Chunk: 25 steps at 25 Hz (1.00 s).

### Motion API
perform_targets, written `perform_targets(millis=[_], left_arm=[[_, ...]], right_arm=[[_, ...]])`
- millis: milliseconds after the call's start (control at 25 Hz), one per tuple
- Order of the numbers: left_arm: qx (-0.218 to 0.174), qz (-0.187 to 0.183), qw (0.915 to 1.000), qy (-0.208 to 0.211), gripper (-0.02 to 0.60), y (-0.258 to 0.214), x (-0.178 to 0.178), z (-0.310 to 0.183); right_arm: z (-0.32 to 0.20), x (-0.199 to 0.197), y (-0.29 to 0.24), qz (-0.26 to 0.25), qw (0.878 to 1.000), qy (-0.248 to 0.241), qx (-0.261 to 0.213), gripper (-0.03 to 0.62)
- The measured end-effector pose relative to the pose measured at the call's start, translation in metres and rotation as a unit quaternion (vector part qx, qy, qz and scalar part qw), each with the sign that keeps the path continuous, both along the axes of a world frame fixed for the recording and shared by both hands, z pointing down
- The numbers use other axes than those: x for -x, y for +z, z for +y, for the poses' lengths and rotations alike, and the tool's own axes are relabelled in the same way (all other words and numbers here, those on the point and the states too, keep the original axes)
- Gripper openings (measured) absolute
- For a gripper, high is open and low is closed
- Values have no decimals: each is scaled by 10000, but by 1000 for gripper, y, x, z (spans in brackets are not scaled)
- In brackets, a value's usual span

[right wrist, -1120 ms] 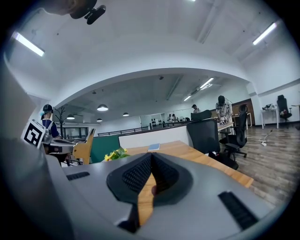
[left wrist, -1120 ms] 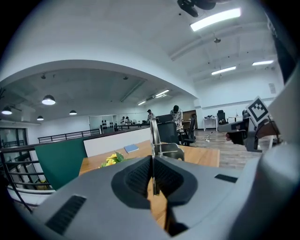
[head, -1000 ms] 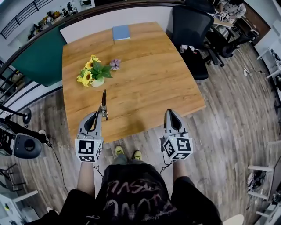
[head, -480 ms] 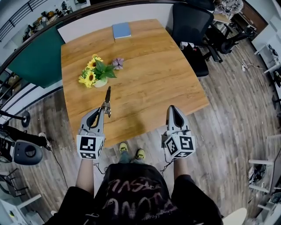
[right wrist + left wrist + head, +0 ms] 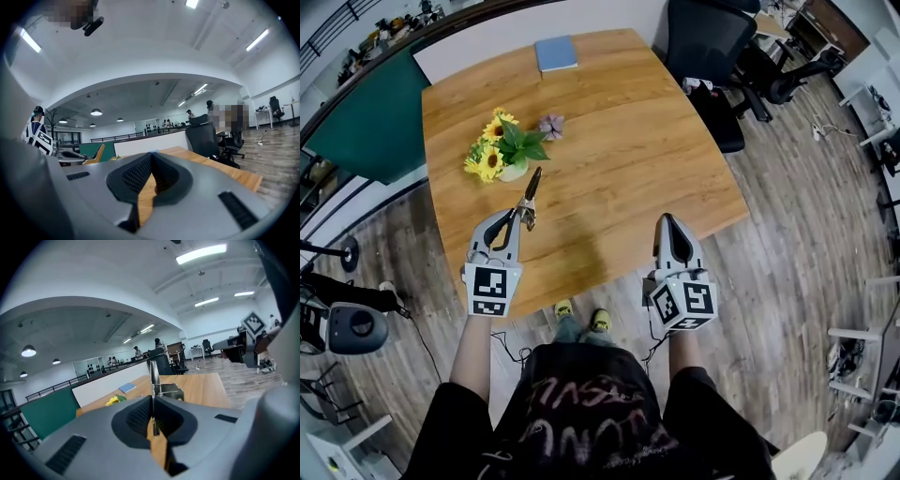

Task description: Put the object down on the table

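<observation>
Gripping a slim metal tool (image 5: 531,192) are the left gripper (image 5: 517,216) fingers; right gripper (image 5: 668,221) fingers closed.

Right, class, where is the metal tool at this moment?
In the head view the metal tool is clamped in the left gripper, over the wooden table's left side, its tip pointing toward the yellow flowers.

Bright, even light falls from ceiling strips (image 5: 201,254) at 1 o'clock in the left gripper view and round lamps (image 5: 96,112) at 10 o'clock in the right one, leaving only a faint soft shadow toward 6 o'clock on the wooden surface (image 5: 609,159). All views bulge like a fisheye, and both gripper views have black corners. Close to the lens, the left gripper (image 5: 152,399) and right gripper (image 5: 151,157) look soft, while the metal tool (image 5: 153,376) is sharper.
</observation>
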<state>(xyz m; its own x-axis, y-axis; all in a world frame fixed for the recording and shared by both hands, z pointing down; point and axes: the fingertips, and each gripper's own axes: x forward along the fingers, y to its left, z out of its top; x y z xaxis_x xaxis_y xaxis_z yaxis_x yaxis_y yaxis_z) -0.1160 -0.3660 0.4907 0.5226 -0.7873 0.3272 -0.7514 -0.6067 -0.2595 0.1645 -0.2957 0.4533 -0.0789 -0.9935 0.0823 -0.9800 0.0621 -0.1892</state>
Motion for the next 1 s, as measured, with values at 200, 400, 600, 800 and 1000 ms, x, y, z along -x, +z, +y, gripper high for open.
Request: perform_targets(millis=[200,400,600,800,1000], left_arm=[[-42,-931,9949,379,15,29,-11,-19],[-178,-1758,9815,734,15,51,-29,-32],[-277,-2440,9640,1018,17,76,-40,-43],[-59,-2936,9474,1270,17,115,-47,-50],[225,-3297,9329,1429,17,153,-55,-52]], right_arm=[[-7,4,5,-73,10000,-26,9,5],[-13,9,5,11,9998,-189,-111,5],[-18,7,13,3,9999,-156,-43,5],[-21,3,26,-56,9997,-169,139,5],[-23,-4,36,31,9994,-182,280,5]])
